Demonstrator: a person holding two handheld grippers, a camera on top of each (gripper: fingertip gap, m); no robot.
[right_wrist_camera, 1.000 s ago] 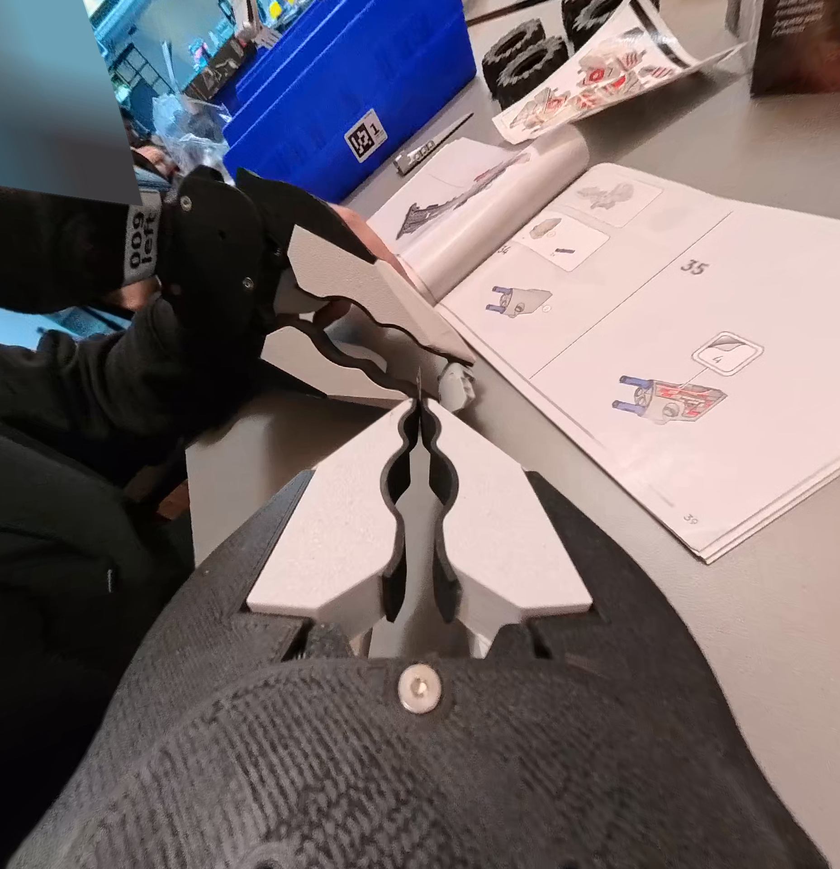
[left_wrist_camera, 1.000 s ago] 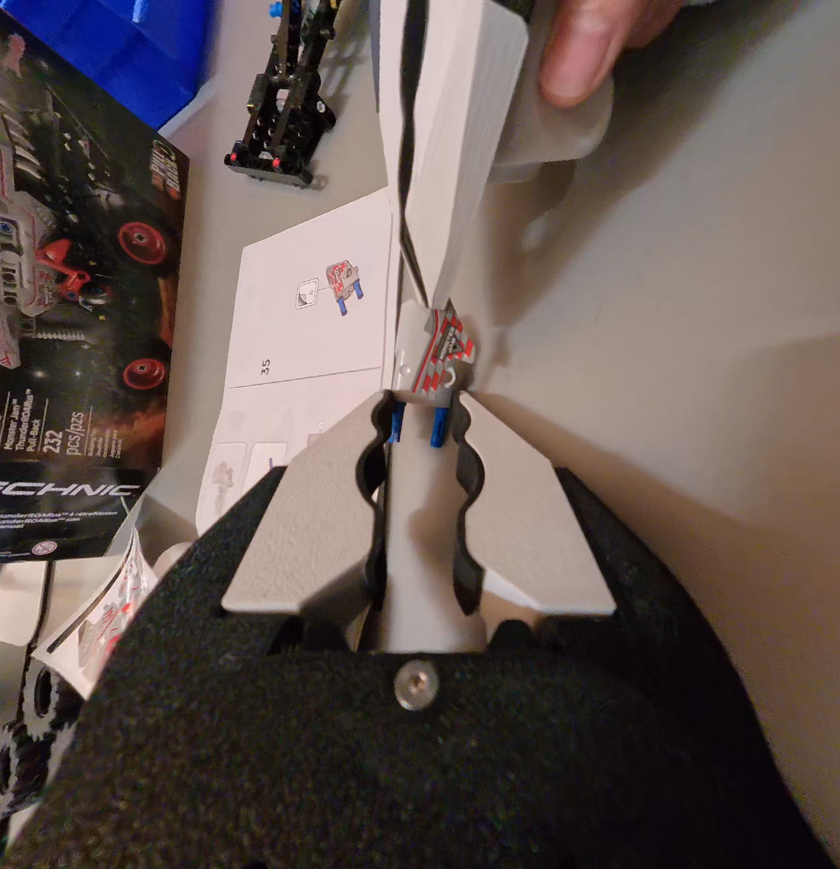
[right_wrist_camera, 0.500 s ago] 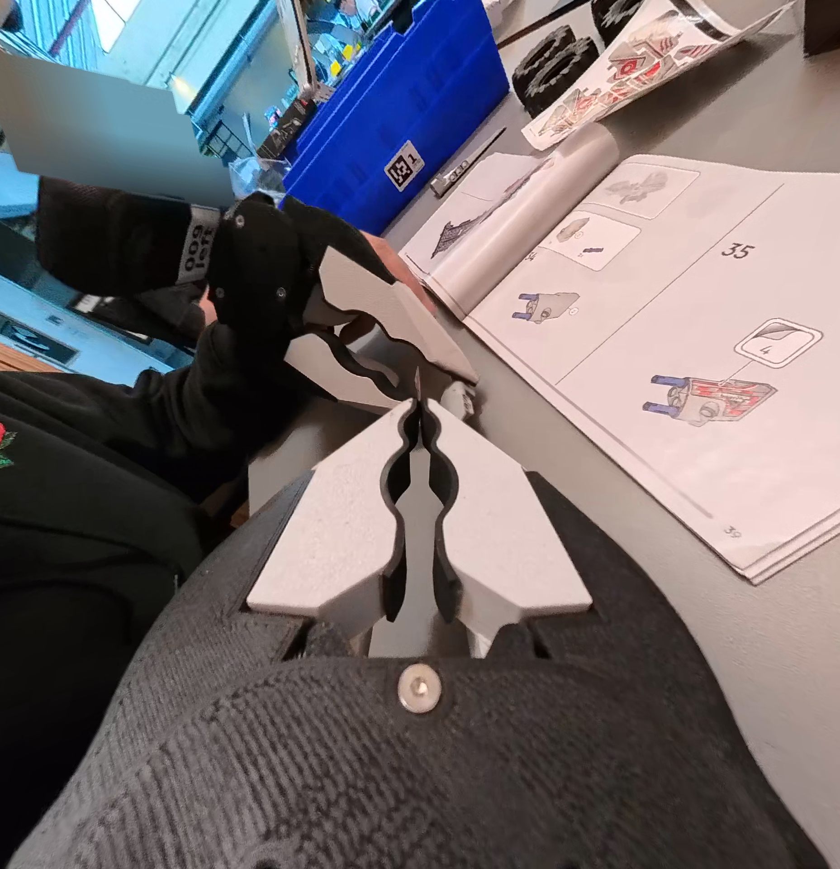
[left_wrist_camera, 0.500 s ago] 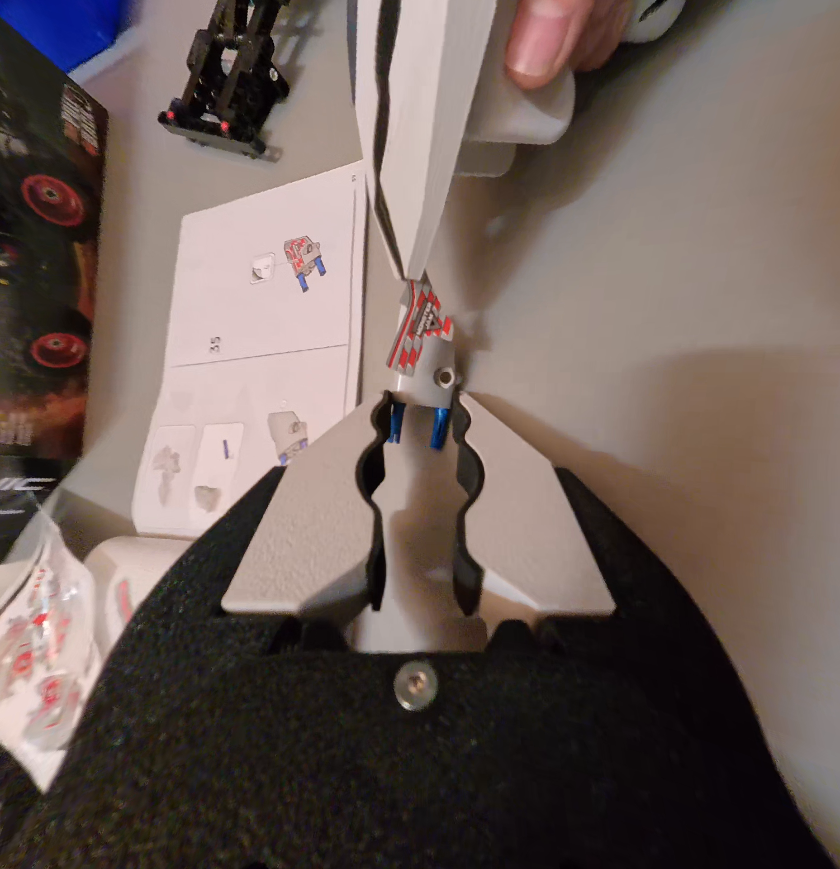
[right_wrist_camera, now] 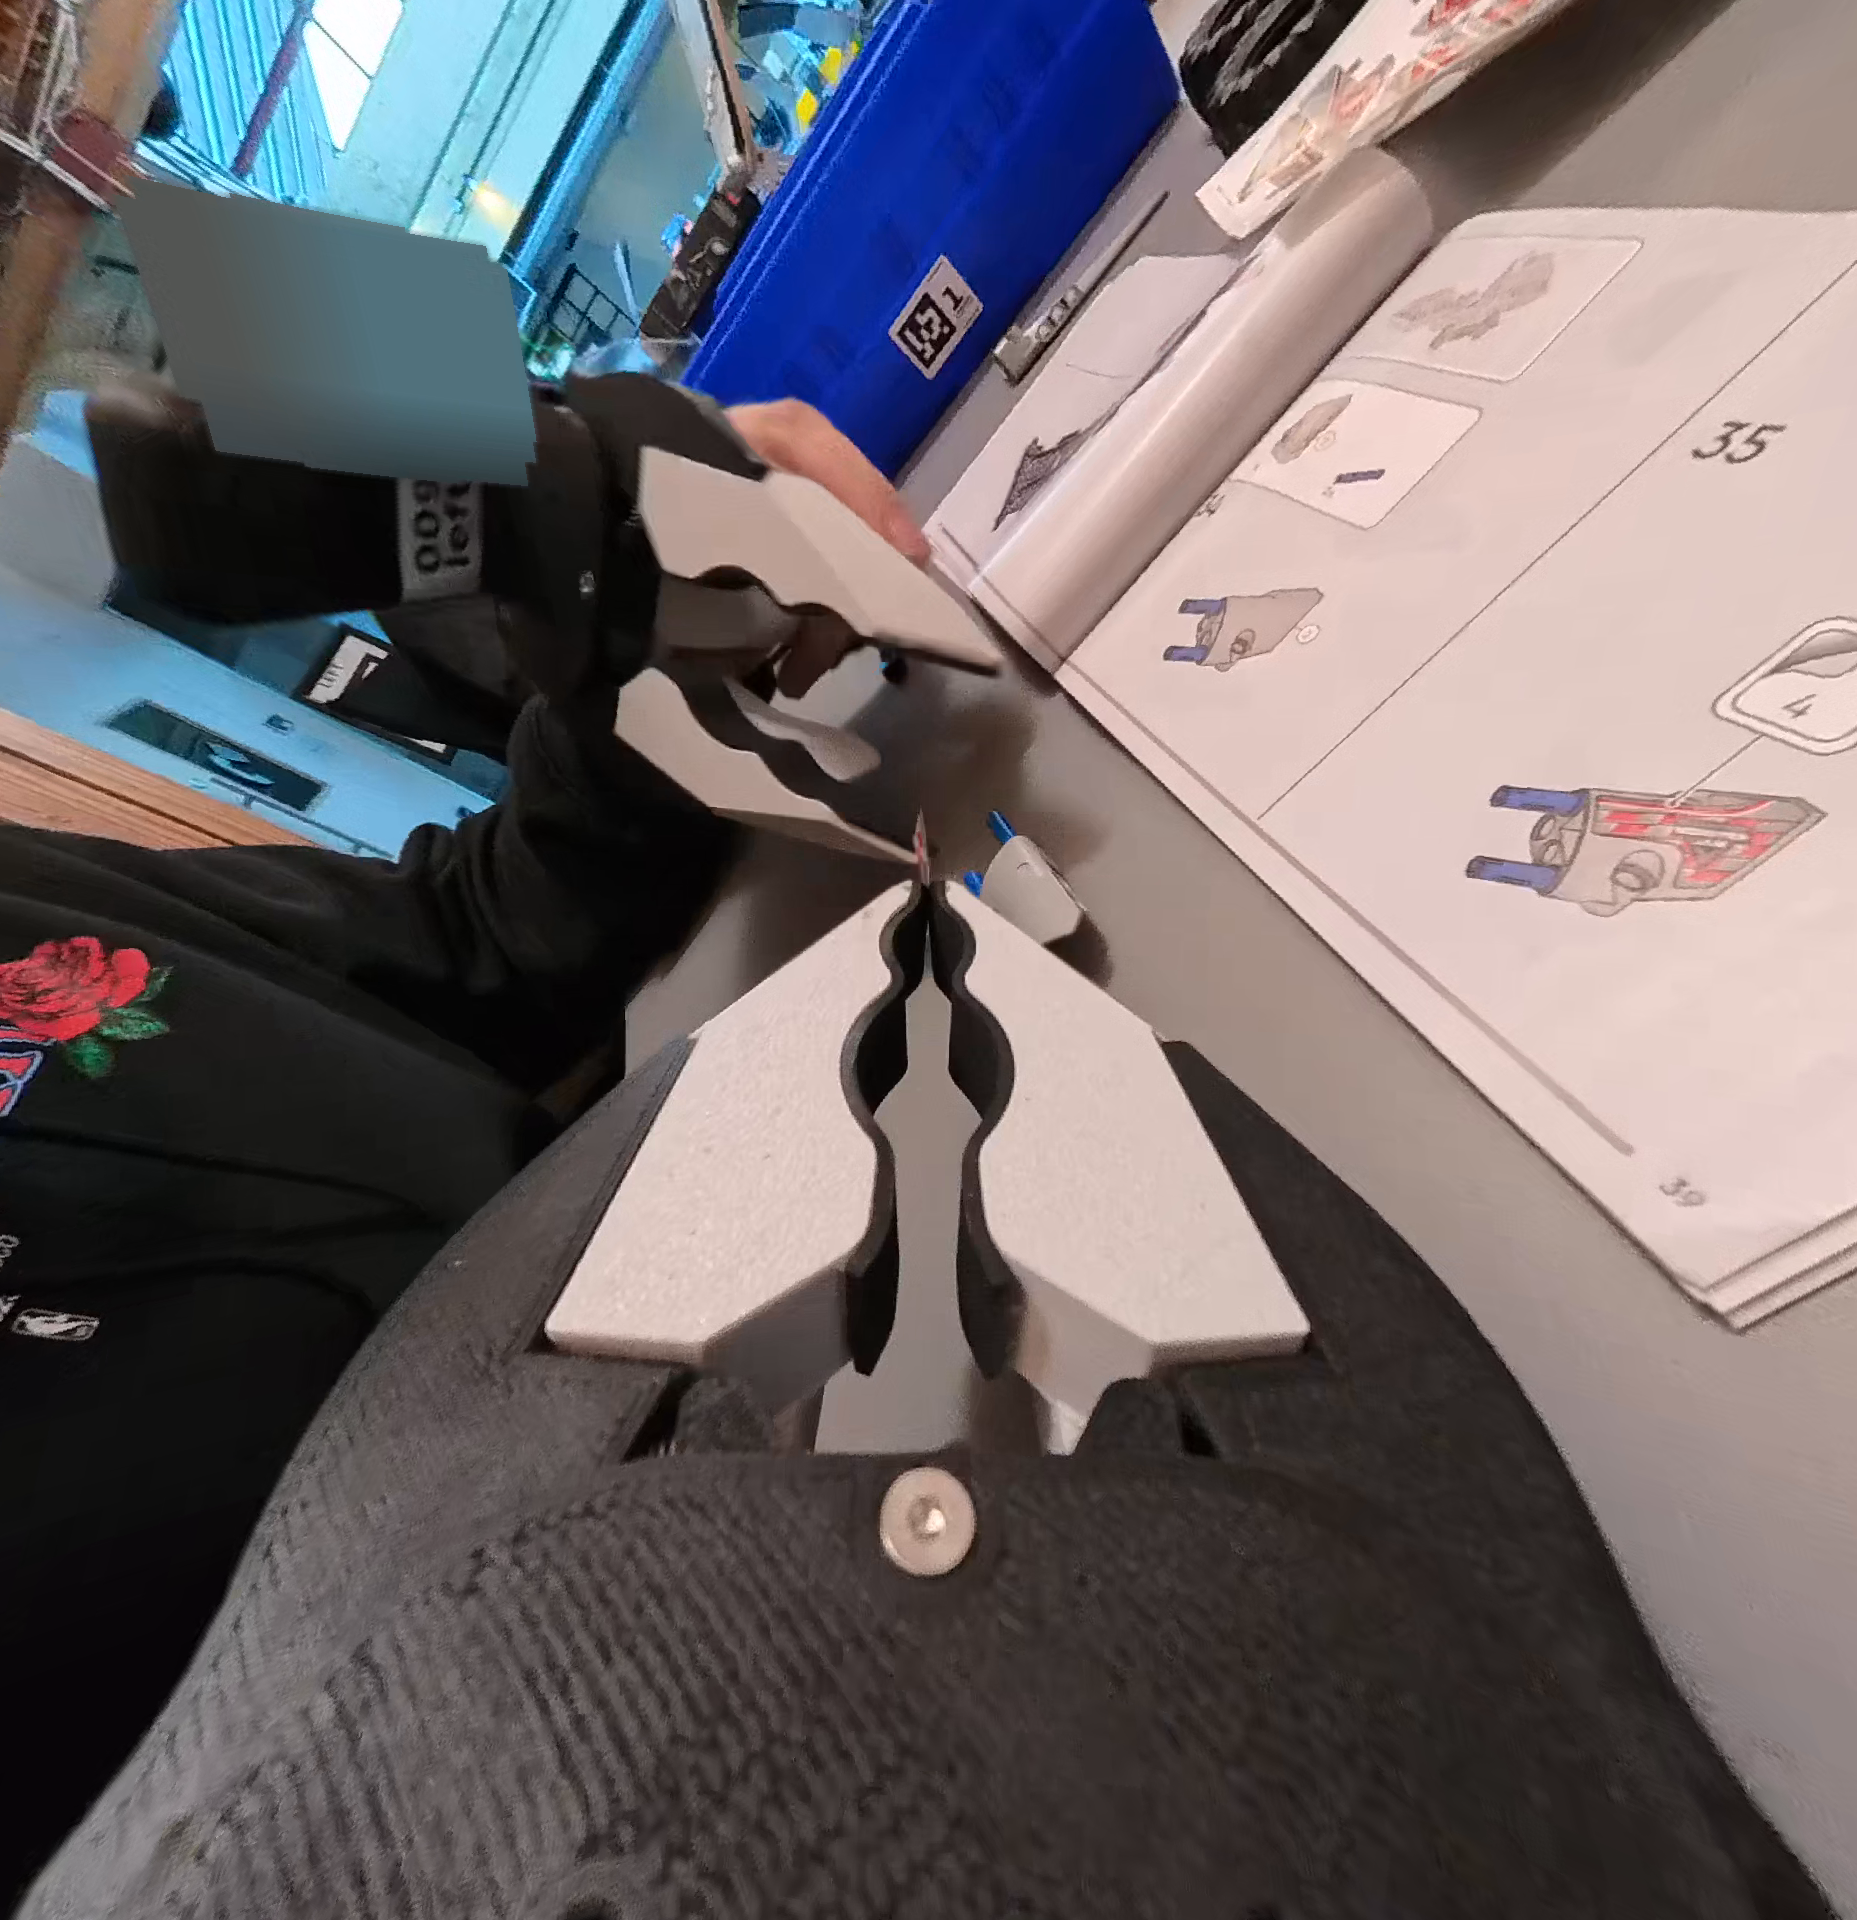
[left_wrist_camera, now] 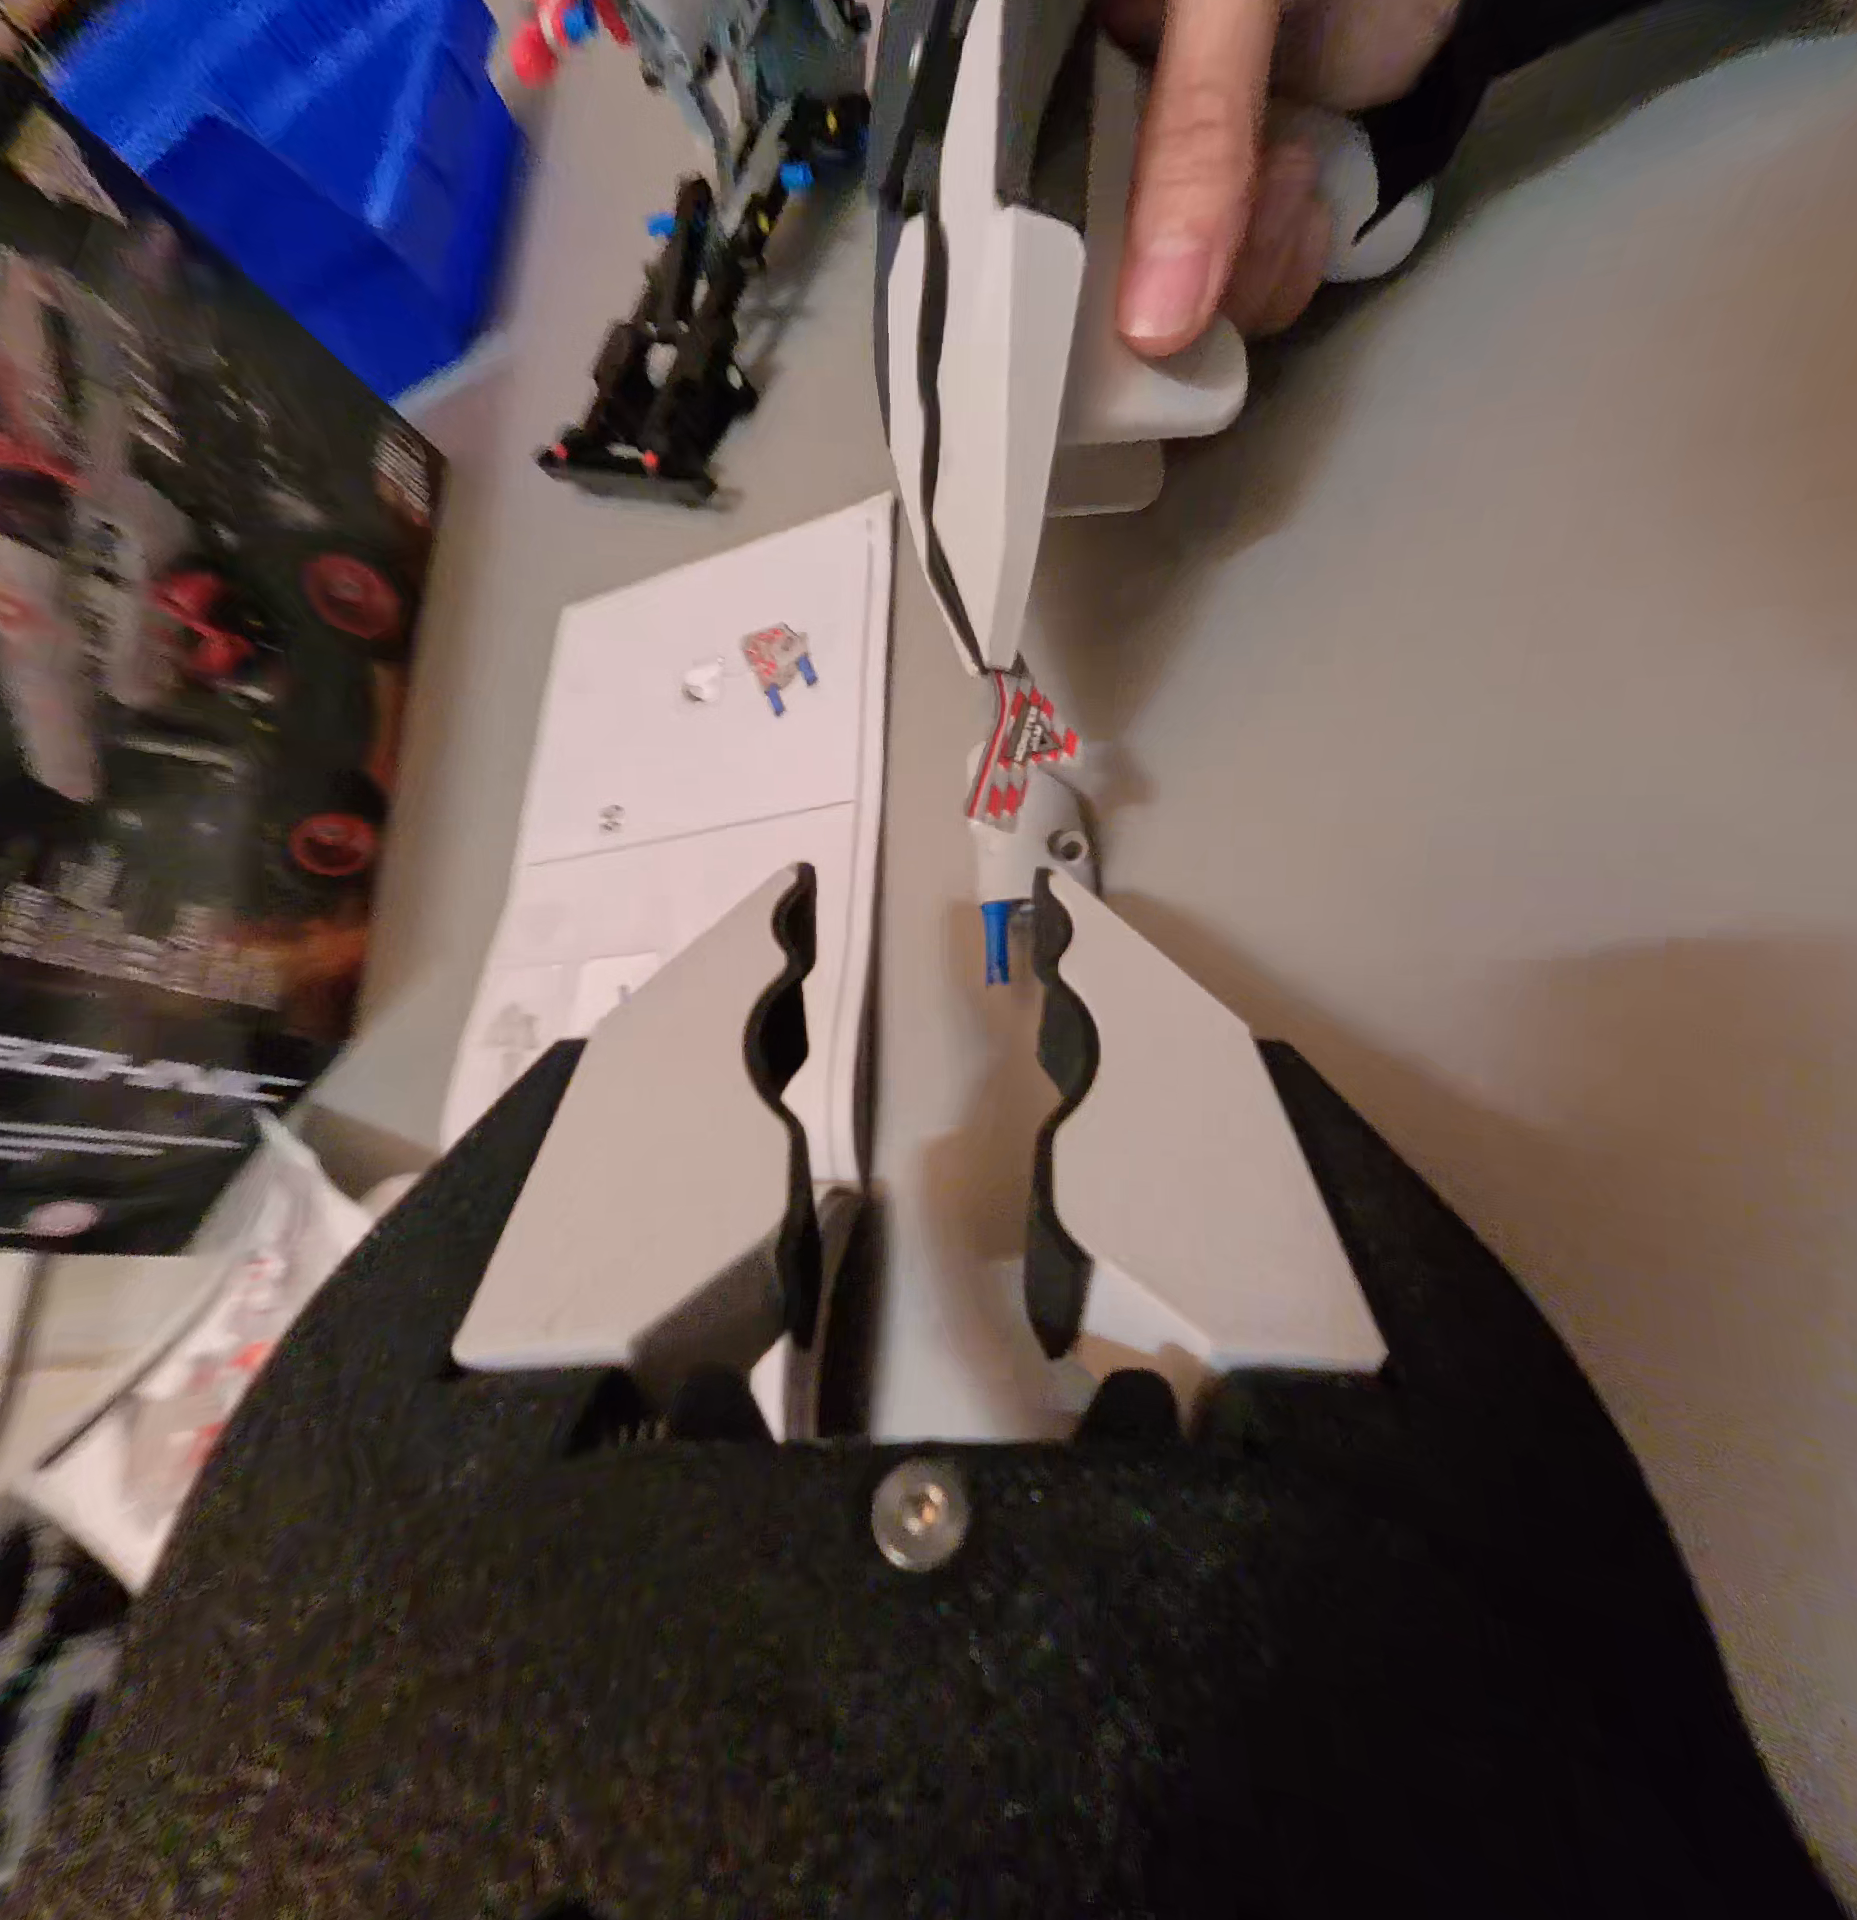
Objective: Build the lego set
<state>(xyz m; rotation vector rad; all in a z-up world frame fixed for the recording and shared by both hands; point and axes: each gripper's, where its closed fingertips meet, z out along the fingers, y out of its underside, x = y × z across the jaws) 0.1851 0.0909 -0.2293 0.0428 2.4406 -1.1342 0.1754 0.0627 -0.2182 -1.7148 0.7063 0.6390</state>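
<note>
A small grey Lego panel (left_wrist_camera: 1038,831) with blue pins (left_wrist_camera: 995,940) sits just ahead of my left gripper (left_wrist_camera: 924,883), which is open and empty; the pins are beside its right finger. A red-and-white sticker (left_wrist_camera: 1023,727) lies on the panel with its far end lifted. My right gripper (right_wrist_camera: 924,904) is shut on that end of the sticker (right_wrist_camera: 919,836); it shows in the left wrist view (left_wrist_camera: 991,655) coming down from above. The panel (right_wrist_camera: 1028,873) sits just right of its tips. The open left gripper (right_wrist_camera: 903,753) is beyond.
The open instruction booklet (right_wrist_camera: 1526,727) lies right of the right gripper and left of the panel (left_wrist_camera: 716,727). The set's box (left_wrist_camera: 176,727), a blue bin (left_wrist_camera: 311,177), a black chassis (left_wrist_camera: 675,395) and a sticker sheet (left_wrist_camera: 207,1382) are to the left. Black tyres (right_wrist_camera: 1256,62) are far back. The grippers' ends are close to 4 cm from one another.
My left gripper has opened and let go of the panel's blue pins. My right gripper stays shut on the sticker's end.
</note>
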